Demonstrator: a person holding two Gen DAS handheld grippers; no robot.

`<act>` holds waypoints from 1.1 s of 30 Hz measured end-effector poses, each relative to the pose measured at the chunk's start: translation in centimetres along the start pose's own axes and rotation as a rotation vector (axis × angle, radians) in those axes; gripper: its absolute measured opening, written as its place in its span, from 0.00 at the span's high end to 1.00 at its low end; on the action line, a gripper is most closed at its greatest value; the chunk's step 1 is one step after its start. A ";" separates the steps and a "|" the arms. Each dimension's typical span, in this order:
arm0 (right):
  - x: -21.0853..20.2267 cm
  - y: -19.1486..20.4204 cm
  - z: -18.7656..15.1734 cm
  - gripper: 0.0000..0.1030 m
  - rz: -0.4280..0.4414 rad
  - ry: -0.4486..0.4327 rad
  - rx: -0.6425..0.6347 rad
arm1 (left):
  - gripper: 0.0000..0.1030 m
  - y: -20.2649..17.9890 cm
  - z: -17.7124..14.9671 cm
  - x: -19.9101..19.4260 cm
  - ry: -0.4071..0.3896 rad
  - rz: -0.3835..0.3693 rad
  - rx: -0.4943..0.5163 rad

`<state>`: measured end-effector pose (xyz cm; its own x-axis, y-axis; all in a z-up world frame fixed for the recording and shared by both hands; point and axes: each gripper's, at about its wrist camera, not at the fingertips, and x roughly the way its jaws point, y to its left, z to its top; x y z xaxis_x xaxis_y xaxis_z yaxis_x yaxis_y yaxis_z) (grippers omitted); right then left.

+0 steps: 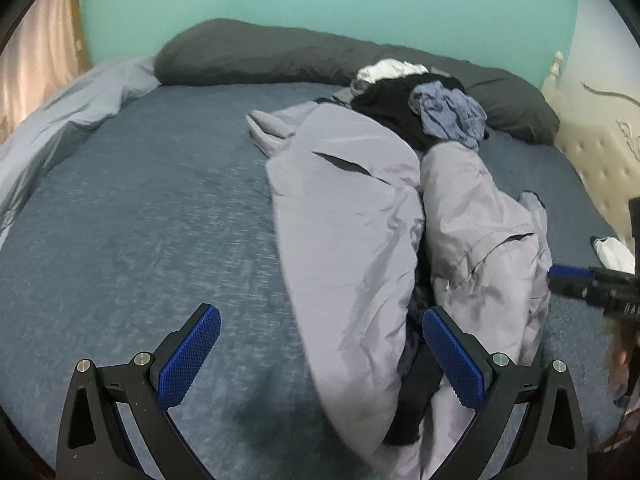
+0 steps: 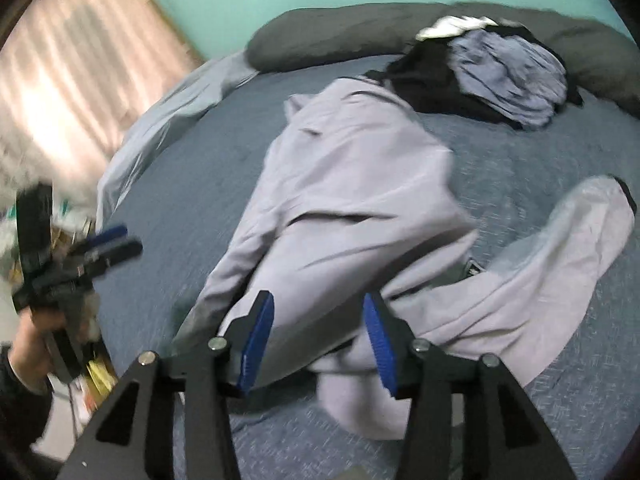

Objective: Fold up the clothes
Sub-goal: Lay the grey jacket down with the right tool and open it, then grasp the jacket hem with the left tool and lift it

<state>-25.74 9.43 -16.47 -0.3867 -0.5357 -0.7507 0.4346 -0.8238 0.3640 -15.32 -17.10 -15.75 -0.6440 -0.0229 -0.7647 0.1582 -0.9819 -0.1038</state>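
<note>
A light grey garment (image 1: 352, 216) with dark slit pockets lies crumpled along the blue bed (image 1: 140, 220), and a black lining shows at its near end. In the left wrist view my left gripper (image 1: 322, 314) is open wide above that near end, its pads (image 1: 454, 360) pressing nothing. The right gripper (image 1: 560, 274) pokes in at the right edge beside the garment. In the right wrist view the grey garment (image 2: 352, 184) spreads ahead with one limb (image 2: 560, 240) flung right. My right gripper (image 2: 318, 300) is open over its near edge, its jaws clear of the cloth. The left gripper (image 2: 116, 240) is at the left.
A pile of black, blue and white clothes (image 1: 432, 96) sits at the far end against a long dark grey pillow (image 1: 248, 56). A pale blue duvet (image 1: 60, 120) is bunched along the left side. A beige tufted headboard (image 1: 600, 152) stands right. A curtained window (image 2: 72, 72) is left.
</note>
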 end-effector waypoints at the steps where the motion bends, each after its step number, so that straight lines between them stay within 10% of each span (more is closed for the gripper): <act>1: 0.2 -0.7 0.4 0.50 0.002 0.000 0.029 | 0.00 -0.3 0.2 0.7 0.010 -0.002 0.004; 18: 4.2 -6.1 4.0 0.49 0.104 0.014 0.311 | 0.00 -2.8 1.0 10.4 0.124 -0.019 0.056; 22: 4.4 -5.6 3.6 0.64 0.136 0.002 0.292 | 0.05 -3.2 0.8 11.2 0.128 -0.034 0.059; 33: 4.1 -5.0 3.4 0.91 0.138 -0.027 0.234 | 0.48 -3.9 0.6 12.3 0.165 -0.098 0.068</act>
<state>-32.23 10.68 -19.49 -0.3599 -0.6478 -0.6714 0.2861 -0.7616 0.5815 -24.28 -13.67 -24.39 -0.5213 0.0990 -0.8476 0.0467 -0.9885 -0.1442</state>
